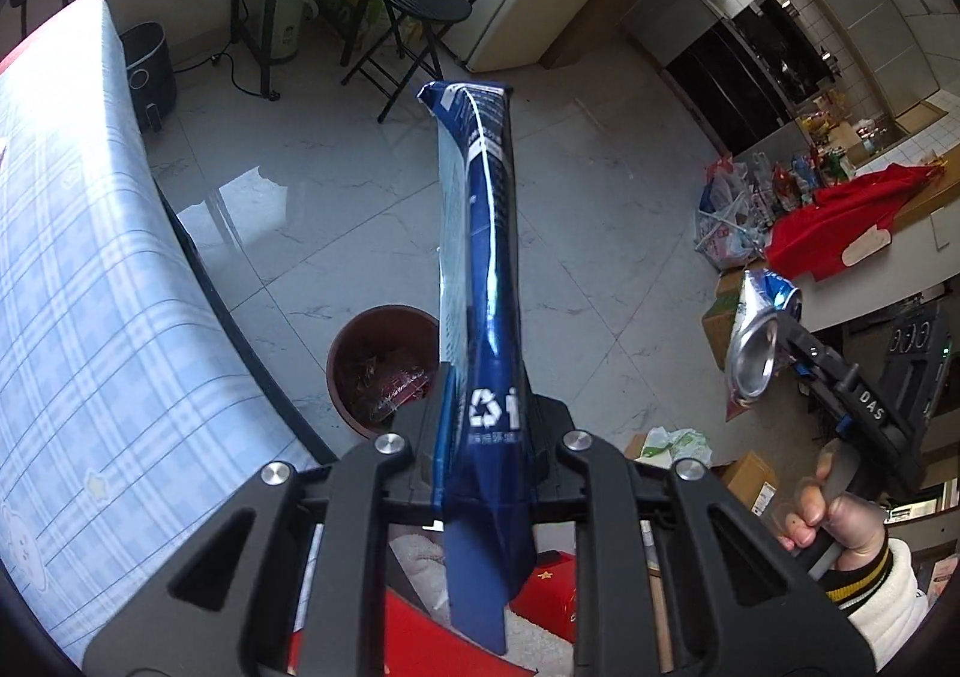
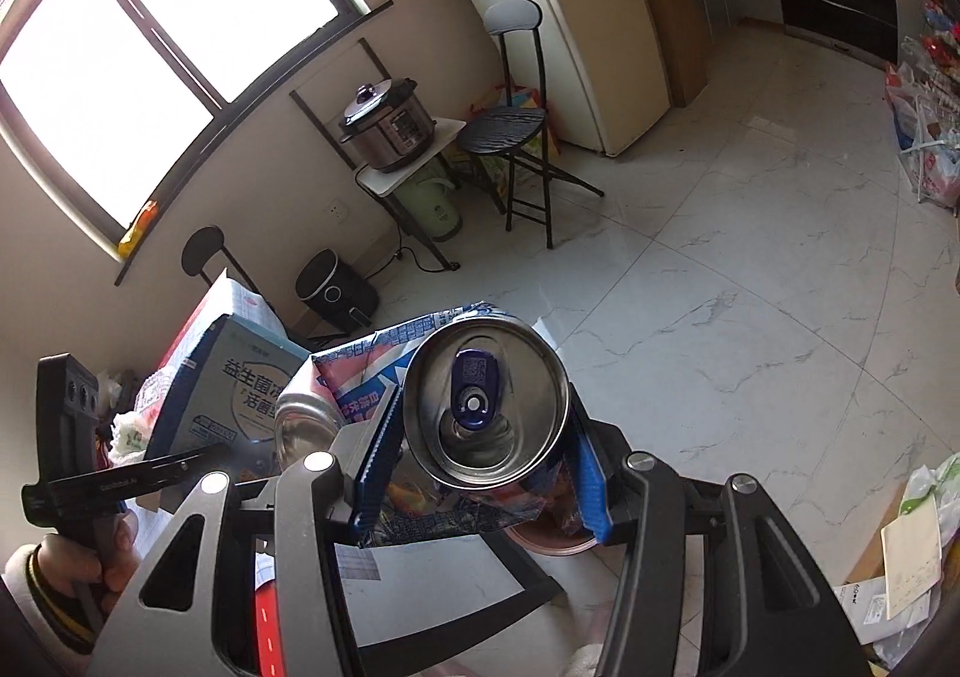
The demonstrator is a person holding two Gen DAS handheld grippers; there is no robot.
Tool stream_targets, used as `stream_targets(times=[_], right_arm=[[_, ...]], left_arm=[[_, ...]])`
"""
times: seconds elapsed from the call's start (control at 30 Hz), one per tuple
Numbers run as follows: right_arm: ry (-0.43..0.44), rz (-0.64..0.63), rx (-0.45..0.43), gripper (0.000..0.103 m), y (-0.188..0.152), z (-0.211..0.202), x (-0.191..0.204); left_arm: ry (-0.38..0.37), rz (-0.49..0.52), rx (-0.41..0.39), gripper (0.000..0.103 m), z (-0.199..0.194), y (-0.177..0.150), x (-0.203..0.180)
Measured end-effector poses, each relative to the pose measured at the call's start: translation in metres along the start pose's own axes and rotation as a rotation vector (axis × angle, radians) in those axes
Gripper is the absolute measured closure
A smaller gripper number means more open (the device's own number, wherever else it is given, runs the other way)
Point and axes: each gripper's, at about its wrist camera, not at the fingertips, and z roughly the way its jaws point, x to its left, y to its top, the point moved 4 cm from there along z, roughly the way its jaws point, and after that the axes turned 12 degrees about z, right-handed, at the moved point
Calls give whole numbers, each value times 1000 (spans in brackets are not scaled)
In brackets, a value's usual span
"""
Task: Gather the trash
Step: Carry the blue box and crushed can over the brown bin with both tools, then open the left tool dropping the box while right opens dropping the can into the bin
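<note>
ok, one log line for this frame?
left tool: shut on blue carton | right tool: shut on can plus wrapper | brown bin: below

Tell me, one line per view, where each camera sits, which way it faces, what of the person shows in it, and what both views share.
Left wrist: sits on the left hand-held gripper, looking steeply down its fingers at the flattened blue carton it is shut on, the brown bin on the floor below, and the person's right hand.
Right wrist: sits on the right hand-held gripper, angled down at the crushed can it is shut on; the left hand shows.
Shared: pressure cooker, black stool, fridge, tiled floor.
</note>
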Motion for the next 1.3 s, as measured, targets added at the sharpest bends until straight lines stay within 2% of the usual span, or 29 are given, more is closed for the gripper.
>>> stream_targets(times=[0.33, 0.57, 0.63, 0.7, 0.87, 0.93, 1.03, 1.1, 1.13, 1.3], right_arm=[[-72, 51, -23, 53, 12, -11, -46], [-100, 79, -29, 53, 14, -13, -64], [-103, 84, -28, 53, 15, -10, -65], [-105, 85, -27, 53, 15, -9, -63], [-105, 88, -15, 53, 13, -3, -60], [-104, 83, -6, 53, 11, 1, -58], [-111, 69, 15, 53, 9, 10, -54], [-125, 57, 33, 53, 6, 19, -49], [-134, 50, 42, 53, 4, 23, -47], [-180, -5, 95, 53, -8, 50, -32]], left_arm=[[-2, 44, 115, 82, 90, 25, -15], [-1, 64, 149, 81, 120, 35, -25], [4, 78, 155, 78, 124, 36, -26], [2, 77, 142, 61, 120, 37, -25], [29, 91, 109, 58, 105, 43, -19], [49, 89, 85, 53, 92, 43, -12], [125, 117, 43, 38, 65, 40, -5], [191, 141, 8, 17, 45, 38, 1], [216, 141, -16, 13, 31, 36, 5], [291, 102, -87, 7, -25, 18, 34]])
